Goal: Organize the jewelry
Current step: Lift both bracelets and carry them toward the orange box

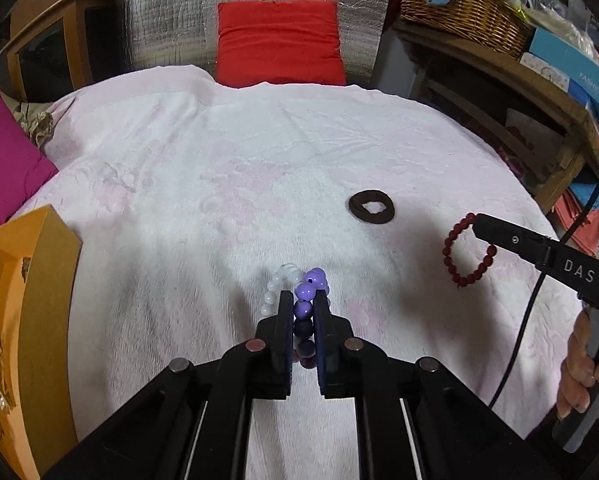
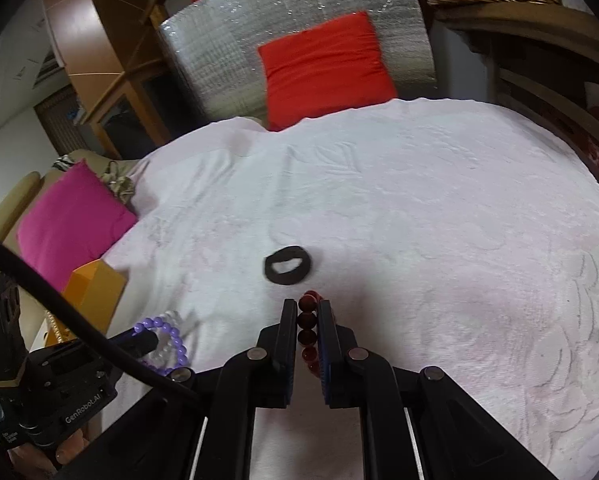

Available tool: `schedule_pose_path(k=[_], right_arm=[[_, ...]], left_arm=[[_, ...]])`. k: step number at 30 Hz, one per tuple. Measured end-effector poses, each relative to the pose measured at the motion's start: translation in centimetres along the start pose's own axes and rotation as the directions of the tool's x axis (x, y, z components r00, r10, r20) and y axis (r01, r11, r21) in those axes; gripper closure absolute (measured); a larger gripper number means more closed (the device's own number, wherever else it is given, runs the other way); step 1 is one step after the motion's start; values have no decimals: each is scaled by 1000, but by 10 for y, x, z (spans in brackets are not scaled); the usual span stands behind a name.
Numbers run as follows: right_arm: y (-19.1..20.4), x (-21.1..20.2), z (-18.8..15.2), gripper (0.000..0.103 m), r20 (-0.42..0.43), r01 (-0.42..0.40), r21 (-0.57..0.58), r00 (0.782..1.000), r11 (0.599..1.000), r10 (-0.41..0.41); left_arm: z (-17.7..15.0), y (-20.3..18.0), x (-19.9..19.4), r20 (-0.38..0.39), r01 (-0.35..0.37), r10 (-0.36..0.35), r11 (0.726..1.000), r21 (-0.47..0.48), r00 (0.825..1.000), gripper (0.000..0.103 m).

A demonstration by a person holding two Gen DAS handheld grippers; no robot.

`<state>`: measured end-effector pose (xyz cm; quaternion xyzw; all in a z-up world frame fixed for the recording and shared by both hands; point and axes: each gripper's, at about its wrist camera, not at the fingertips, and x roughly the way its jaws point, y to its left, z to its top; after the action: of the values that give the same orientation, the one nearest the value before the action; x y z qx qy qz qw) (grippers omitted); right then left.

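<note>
In the left wrist view my left gripper (image 1: pixel 302 298) is shut on a purple bead bracelet (image 1: pixel 307 290), and a white bead bracelet (image 1: pixel 277 286) hangs with it, lifted above the white blanket (image 1: pixel 219 184). My right gripper (image 2: pixel 308 307) is shut on a dark red bead bracelet (image 2: pixel 306 320). That red bracelet (image 1: pixel 465 254) dangles from the right gripper's tip (image 1: pixel 479 224) at the right. A dark brown hair tie (image 1: pixel 372 207) lies flat on the blanket between the two grippers. The purple and clear bracelets (image 2: pixel 167 340) show at the lower left of the right wrist view.
An open orange jewelry box (image 1: pixel 27 300) stands at the blanket's left edge. A red cushion (image 1: pixel 279 40) leans on a silver padded panel behind, a pink cushion (image 1: pixel 7 160) at left. A wooden shelf with a wicker basket (image 1: pixel 467 8) stands at right. A hand (image 1: pixel 579 364) grips the right tool.
</note>
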<state>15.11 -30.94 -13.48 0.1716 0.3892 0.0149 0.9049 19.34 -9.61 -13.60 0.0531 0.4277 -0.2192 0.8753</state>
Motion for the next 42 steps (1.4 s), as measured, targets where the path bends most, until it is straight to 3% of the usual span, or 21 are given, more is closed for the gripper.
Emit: schedule_pose_path(k=[10,18,23,28,34,36,38,42], right_arm=[[15,-2,-5,92,-6,-24,-20,1000,1000,24],[17,1,-11,92,-36,-16,-26,999,1000,15],[11,3,-12,92,-48,-8,-15,999,1000,7],[12,5,-12,92,-53,-7,-15,999,1000,7],[13,10,-13,92,-70,-8,-15,997,1000,7],[13,12,-14,92,-78,-7,-13,997,1000,6],[10,15,-14,92,-87,-4,-4,996,1000,4],[-3,20,-14,92,-109,-1,41,994,999,5]], left_arm=[[-12,22,-3,-52,6,-7,1000,-27,999,93],[-20,45,7,-116,-93,88,995,-41,989,93],[-24,53,9,-138,-125,118,991,-44,983,70],[-31,58,12,-170,-148,137,988,-51,976,65],[-37,56,14,-173,-135,127,990,-37,977,65],[-38,57,15,-175,-124,114,991,-48,978,72],[-38,56,15,-175,-83,71,995,-57,982,90],[-38,51,12,-158,-56,49,998,-39,986,93]])
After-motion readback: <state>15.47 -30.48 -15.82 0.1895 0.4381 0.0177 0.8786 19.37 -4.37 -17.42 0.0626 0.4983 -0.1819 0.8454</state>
